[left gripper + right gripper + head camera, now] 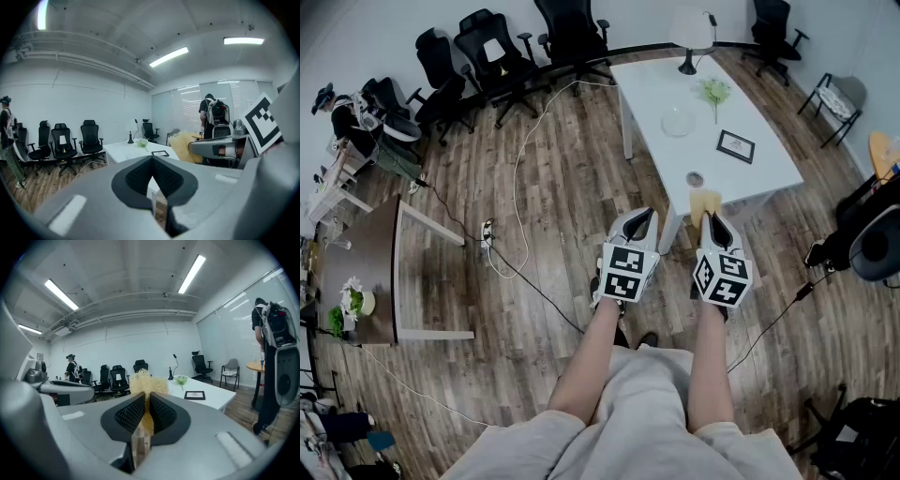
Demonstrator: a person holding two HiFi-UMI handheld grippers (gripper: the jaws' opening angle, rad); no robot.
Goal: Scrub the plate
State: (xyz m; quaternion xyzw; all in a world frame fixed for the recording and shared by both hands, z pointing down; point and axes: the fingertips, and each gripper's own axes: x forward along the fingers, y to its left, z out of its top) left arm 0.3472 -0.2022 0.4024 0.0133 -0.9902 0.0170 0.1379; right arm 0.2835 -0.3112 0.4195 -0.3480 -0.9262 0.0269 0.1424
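Past the table's point(769, 161) near edge, the plate point(677, 121) is set ahead of the right gripper point(713, 221), clamped on the scrubber point(705, 201); the left gripper point(639, 223) is closed, empty

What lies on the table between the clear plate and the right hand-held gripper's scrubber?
One small round object; otherwise bare white table up to the scrubber, in the head view.

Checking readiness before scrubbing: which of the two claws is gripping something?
The right claw, shut on a pale yellow fibrous scrub pad; the left claw is shut with nothing between its jaws.
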